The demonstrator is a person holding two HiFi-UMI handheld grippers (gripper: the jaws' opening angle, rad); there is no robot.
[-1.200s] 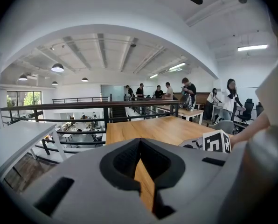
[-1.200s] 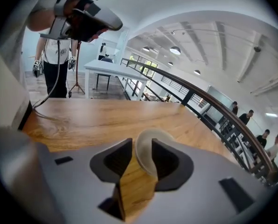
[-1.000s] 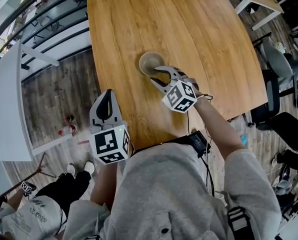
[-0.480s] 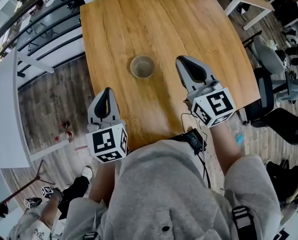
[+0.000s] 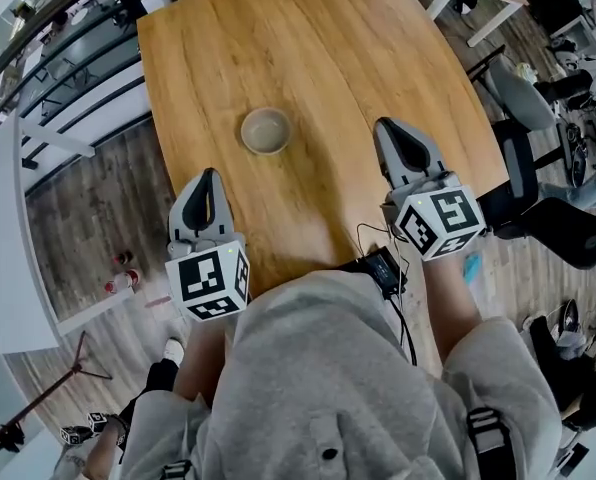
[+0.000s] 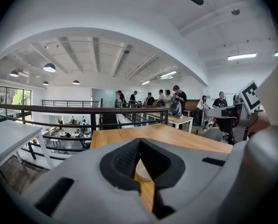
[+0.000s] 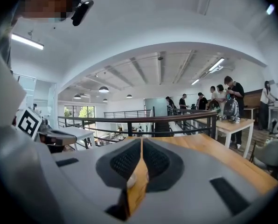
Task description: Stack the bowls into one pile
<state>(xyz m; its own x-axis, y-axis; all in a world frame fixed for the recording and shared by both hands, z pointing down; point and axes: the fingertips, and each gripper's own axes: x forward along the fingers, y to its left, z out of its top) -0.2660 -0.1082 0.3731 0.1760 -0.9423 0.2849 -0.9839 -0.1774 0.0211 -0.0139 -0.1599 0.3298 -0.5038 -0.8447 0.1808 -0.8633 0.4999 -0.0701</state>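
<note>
Wooden table (image 5: 328, 48) holds bowls (image 5: 266, 130); left gripper (image 5: 208, 178) fingers closed, right gripper (image 5: 391, 128) fingers just closed, both empty.

A wooden table (image 5: 308, 48) bears one beige bowl (image 5: 266, 131).

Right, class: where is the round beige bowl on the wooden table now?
In the head view, the round beige bowl sits slightly left of centre on the wooden table, ahead and to the right of the left gripper, untouched by it.
</note>
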